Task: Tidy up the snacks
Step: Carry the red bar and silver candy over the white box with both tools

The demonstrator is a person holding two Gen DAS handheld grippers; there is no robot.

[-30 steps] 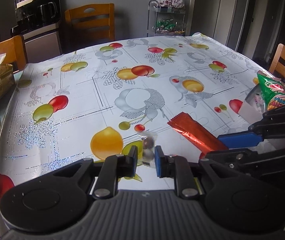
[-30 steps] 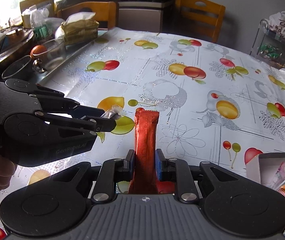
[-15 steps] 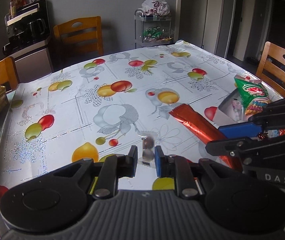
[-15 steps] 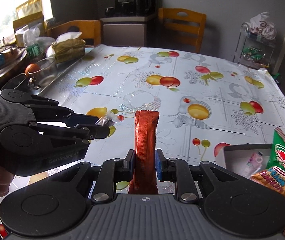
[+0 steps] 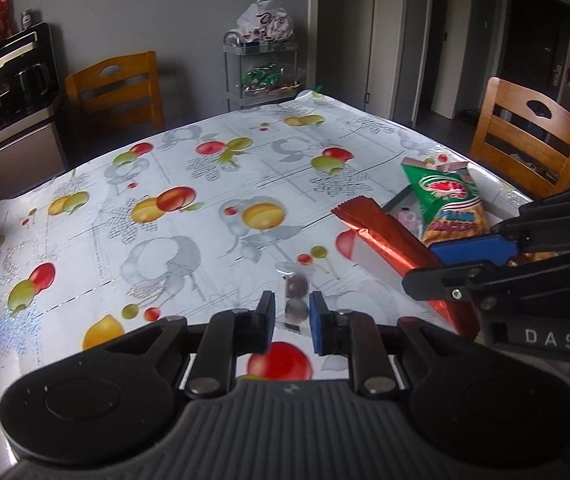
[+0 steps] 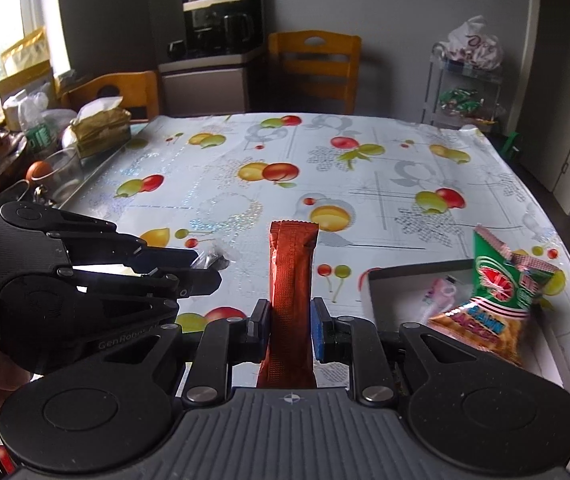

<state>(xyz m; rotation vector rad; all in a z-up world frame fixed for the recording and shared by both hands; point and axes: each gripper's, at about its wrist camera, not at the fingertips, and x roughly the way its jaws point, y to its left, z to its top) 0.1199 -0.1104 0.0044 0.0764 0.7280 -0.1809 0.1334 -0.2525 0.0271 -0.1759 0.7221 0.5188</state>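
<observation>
My left gripper [image 5: 292,312] is shut on a small clear packet [image 5: 297,300] with two dark chocolate balls, held above the fruit-print tablecloth. My right gripper [image 6: 289,320] is shut on a long red foil stick packet [image 6: 291,272] that points forward. In the right wrist view the left gripper [image 6: 205,268] hangs at the left with the clear packet [image 6: 211,259] at its tips. The left wrist view shows the right gripper [image 5: 437,264] and the red packet [image 5: 381,236] at the right. A white box [image 6: 405,270] near the table's right edge holds a green prawn cracker bag [image 6: 501,292] and a pink item.
Wooden chairs [image 5: 117,88] [image 5: 525,140] stand around the table [image 5: 189,240]. A coffee machine [image 6: 221,20] and a wire trolley [image 5: 263,68] with snacks stand at the back. A tissue box [image 6: 101,126], a glass [image 6: 65,168] and bottles crowd the table's left side.
Both grippers have risen and moved right across the table with their packets still held. The white box and green bag now show closer and fuller in both views.
</observation>
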